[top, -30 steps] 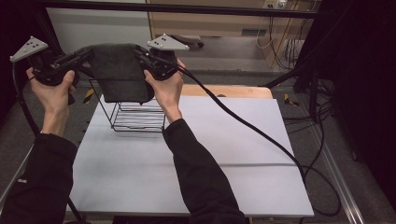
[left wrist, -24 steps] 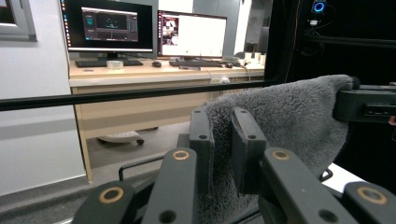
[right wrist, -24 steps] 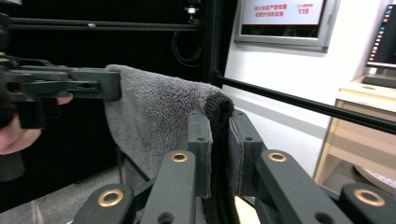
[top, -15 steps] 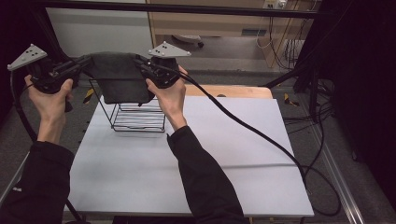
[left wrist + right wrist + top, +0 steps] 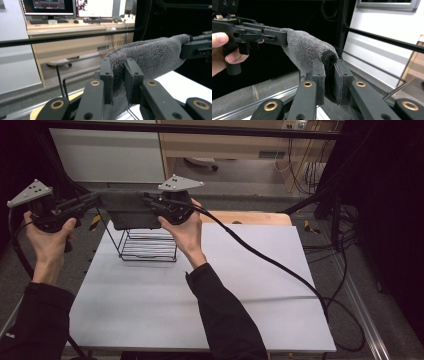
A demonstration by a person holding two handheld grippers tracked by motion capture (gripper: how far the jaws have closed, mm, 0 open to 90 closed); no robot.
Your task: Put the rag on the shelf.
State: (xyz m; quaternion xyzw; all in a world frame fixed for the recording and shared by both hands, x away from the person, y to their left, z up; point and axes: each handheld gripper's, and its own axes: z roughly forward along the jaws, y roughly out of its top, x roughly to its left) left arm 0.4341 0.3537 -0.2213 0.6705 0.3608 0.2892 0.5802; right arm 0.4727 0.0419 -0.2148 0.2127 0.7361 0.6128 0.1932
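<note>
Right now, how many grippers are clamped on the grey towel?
2. The left gripper pinches one end of the grey towel; the right gripper pinches the other, above the wire basket.

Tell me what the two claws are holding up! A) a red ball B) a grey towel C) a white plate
B: the left claw and right claw each pinch one end of the fuzzy grey towel, stretched between them above the wire basket.
</note>
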